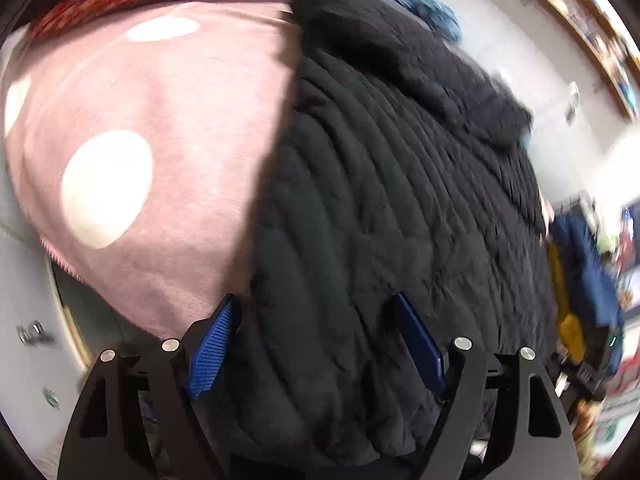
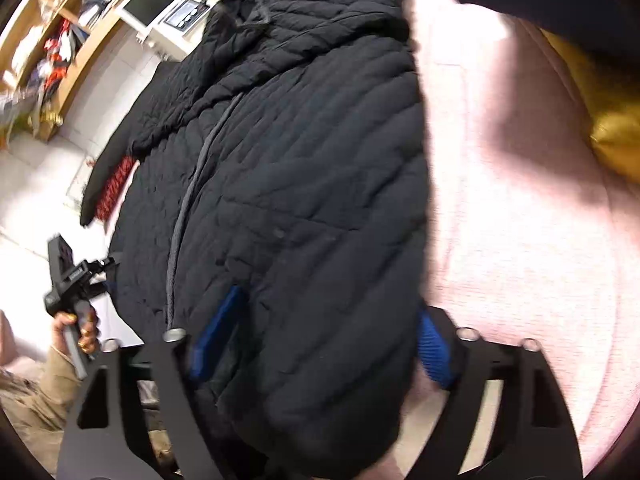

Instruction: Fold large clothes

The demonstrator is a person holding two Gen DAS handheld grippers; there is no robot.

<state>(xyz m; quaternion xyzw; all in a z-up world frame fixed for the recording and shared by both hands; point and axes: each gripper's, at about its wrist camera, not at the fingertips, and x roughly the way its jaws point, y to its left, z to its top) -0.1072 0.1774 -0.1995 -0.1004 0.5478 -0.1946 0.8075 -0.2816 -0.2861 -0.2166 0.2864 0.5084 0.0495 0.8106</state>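
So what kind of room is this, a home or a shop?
Probably a lived-in home room, though I can't be sure. A black quilted jacket lies on a pink dotted blanket, cluttered wooden shelves stand behind, and the floor is pale.

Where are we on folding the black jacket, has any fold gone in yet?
Done: the black quilted jacket lies spread on the pink dotted blanket, zipper up. In hand: the left gripper and right gripper are both open at its near hem, gripping nothing. Left: no fold shows on the body; whether the sleeves are tucked in, I cannot tell.
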